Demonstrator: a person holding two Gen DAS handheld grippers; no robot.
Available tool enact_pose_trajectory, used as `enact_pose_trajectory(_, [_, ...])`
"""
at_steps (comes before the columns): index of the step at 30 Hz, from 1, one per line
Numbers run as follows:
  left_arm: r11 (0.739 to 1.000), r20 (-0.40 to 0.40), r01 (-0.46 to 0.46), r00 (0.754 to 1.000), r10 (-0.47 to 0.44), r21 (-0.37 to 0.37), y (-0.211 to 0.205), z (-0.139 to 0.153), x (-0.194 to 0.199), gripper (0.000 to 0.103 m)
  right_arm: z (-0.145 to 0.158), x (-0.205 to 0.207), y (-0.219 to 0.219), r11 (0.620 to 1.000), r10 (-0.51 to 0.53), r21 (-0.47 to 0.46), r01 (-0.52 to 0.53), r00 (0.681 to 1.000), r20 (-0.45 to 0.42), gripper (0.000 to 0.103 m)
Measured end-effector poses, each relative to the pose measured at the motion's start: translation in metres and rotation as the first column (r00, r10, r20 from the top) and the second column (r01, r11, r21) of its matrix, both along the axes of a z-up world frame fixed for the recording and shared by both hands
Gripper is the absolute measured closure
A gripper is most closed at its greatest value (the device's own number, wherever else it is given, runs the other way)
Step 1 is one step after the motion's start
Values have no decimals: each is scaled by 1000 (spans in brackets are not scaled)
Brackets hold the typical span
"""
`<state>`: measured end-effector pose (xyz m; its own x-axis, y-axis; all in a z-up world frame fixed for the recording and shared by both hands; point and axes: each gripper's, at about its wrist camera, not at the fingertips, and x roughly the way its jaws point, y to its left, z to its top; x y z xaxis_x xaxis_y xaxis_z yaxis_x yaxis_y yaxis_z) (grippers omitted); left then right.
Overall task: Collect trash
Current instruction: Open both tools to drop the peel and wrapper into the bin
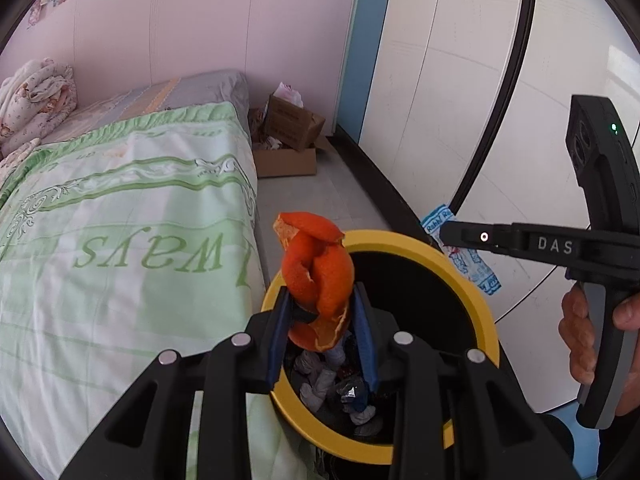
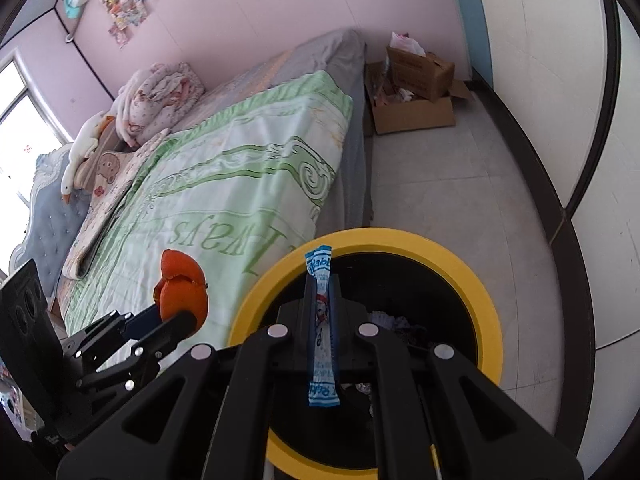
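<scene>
Orange peel (image 1: 318, 276): curled piece, clamped between the blue pads of the left gripper (image 1: 320, 308), jaws narrow around it. In the left wrist view it sits at centre frame, over the near-left part of the yellow rim of the trash bin (image 1: 486, 300). The top of the peel stands up past the fingertips; a lower flap hangs down between them.

Blue-and-white wrapper (image 2: 322, 328): long thin sachet, pinched flat in the right gripper (image 2: 322, 284), jaws almost fully together on it. In the right wrist view it runs lengthwise at centre frame, upper end crossing the bin's yellow rim (image 2: 490, 312), lower end hanging free toward the camera. Print on it is partly legible only; brand not read with certainty.

Bin interior: black, with crumpled grey-white tissues and dark scraps (image 1: 324, 384) at the bottom.

Cross-check: the right gripper appears at the right edge of the left wrist view, wrapper (image 1: 474, 264) dangling from its tip, a person's hand (image 1: 588, 340) on the handle. The left gripper with peel (image 2: 182, 292) appears lower left in the right wrist view, beside the bin, over the bed edge.

Surroundings: bed with green-and-white quilt (image 1: 120, 220) filling the left; cardboard boxes (image 1: 290, 136) on the floor, upper centre, against the pink wall; white wardrobe panels (image 1: 460, 80) on the right.
</scene>
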<state>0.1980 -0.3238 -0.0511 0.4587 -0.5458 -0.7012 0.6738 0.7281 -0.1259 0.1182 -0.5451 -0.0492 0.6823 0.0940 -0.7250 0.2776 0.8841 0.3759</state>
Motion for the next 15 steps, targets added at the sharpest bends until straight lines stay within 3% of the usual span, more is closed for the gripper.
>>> enact_pose_trajectory(6, [1000,-39,16,999,-15,20,-10,-14,4,72,-14,4,-13,998,-27,50,28,1000,-11,97])
enact_pose_trajectory(11, [1000,-29,15,999,-14,19,-10,-15,5,53,-20,6,-24,995,-56,84,57,998,-11,87])
enact_pose_trajectory(15, [1000,-27,11,1000,-11,14,-6,-13,5,52,-22,6,-27,991,-76,113,77,997,-11,82])
